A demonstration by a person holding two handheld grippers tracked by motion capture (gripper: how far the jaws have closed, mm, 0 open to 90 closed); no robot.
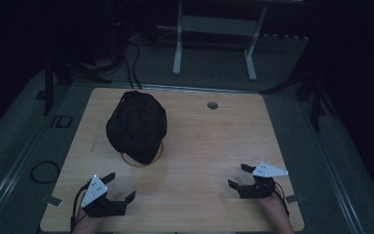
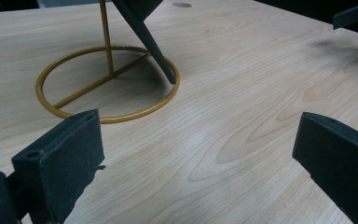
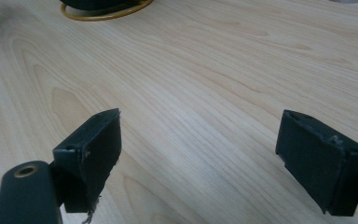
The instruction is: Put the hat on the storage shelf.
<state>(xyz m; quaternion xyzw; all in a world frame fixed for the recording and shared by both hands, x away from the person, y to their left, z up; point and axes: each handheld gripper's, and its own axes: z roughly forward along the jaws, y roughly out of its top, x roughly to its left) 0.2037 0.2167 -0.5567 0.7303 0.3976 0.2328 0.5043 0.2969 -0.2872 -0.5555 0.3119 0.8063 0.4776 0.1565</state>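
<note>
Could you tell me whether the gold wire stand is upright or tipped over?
Upright: the stand has its ring flat on the table, post rising straight under the black bag.

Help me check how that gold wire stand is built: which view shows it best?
The left gripper view: the gold wire stand shows its ring base, crossbar and upright post. The high view shows just an arc of ring under the black cap; the right gripper view catches a sliver of ring.

One light wooden counter (image 1: 199, 141), and on it one dark rounded cap (image 1: 137, 126) hanging over one gold wire stand with a ring base (image 2: 107, 88). Two black hand-held grippers: left (image 1: 111, 191), right (image 1: 237, 176).
</note>
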